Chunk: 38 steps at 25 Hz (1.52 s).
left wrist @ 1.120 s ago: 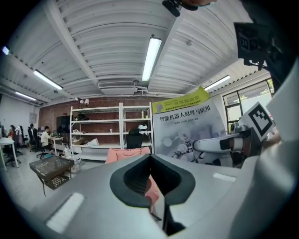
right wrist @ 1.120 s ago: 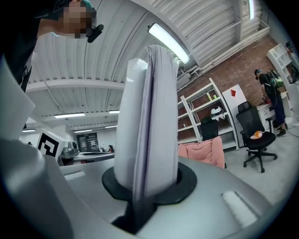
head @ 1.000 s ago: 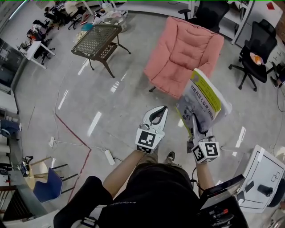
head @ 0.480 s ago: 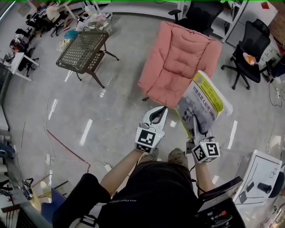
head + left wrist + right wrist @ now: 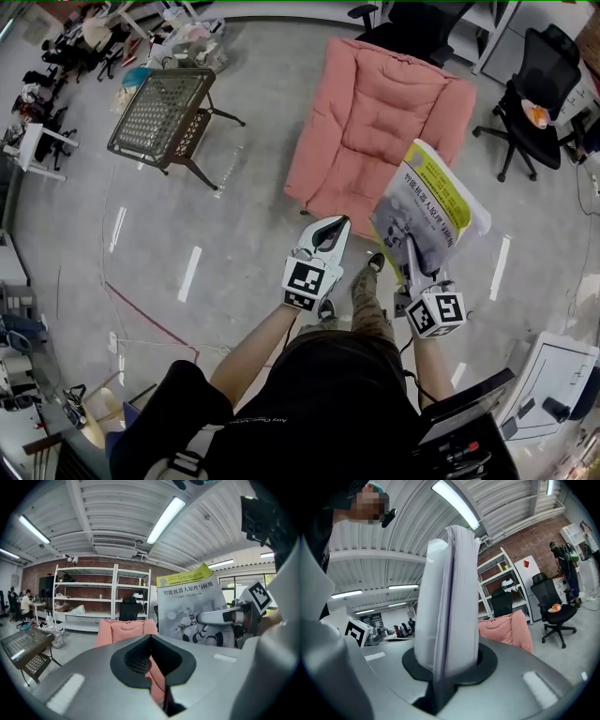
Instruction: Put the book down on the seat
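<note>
My right gripper is shut on a thick book with a grey and yellow-green cover, held upright by its lower edge. In the right gripper view the book's page edges rise straight out of the jaws. The left gripper view shows the book's cover from the side. My left gripper is shut and holds nothing, level with the right one and to its left. A pink cushioned armchair stands just ahead, its seat front close beyond both grippers; the book overlaps its right front corner.
A metal mesh side table stands to the left of the armchair. Black office chairs are at the right and behind the armchair. A white cabinet is at the lower right. Shelving lines the far wall.
Both grippers and the book have come closer to the armchair, which now sits nearer and larger in the head view. The grip on the book is unchanged.
</note>
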Tool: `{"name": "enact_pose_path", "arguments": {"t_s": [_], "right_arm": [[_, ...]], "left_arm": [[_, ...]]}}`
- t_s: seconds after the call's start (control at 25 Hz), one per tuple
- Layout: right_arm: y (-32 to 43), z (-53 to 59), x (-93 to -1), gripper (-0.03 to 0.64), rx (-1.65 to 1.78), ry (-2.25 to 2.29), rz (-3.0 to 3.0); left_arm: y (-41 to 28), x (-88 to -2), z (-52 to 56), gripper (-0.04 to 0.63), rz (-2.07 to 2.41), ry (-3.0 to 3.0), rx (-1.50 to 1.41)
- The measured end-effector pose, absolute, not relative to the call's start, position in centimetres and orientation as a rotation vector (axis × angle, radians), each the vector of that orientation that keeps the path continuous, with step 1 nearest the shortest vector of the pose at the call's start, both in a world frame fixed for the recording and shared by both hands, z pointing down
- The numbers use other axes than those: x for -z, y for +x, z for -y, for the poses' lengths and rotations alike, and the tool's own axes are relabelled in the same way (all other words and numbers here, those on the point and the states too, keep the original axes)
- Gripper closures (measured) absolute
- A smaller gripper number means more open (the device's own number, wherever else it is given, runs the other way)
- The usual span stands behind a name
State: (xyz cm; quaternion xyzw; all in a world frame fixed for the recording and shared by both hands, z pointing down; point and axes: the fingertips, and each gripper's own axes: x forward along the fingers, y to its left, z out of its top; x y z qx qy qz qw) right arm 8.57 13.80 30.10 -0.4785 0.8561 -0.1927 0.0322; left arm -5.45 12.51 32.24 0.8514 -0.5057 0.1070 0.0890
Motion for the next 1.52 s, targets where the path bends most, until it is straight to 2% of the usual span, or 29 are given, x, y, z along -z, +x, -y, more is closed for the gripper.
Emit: {"name": "enact_pose_path", "arguments": {"t_s": [0.4, 0.8, 0.96, 1.2, 1.52], "right_arm": [[10.9, -0.9, -33.1, 0.535, 0.714, -1.351, -2.67], [9.6, 3.6, -37.1, 0.535, 0.815, -1.377, -2.729], [8.6, 4.3, -38.3, 0.535, 0.864, -1.378, -2.72], [6.5, 6.1, -38.9, 0.535, 0.843, -1.223, -2.81], [4.2, 4.8, -39.1, 0.535, 0.885, -0.84, -2.865]], "left_arm": [[-2.4, -34.0, -0.5, 0.597, 1.557, 2.455, -0.467], [-4.3, -39.7, 4.8, 0.597, 1.412, 2.415, -0.494], [-5.0, -42.4, 5.9, 0.594, 1.203, 2.453, -0.515], [-5.9, -45.4, 8.6, 0.533, 0.964, 2.485, -0.504], [-5.4, -46.3, 6.8, 0.435, 0.54, 2.545, -0.333]]}}
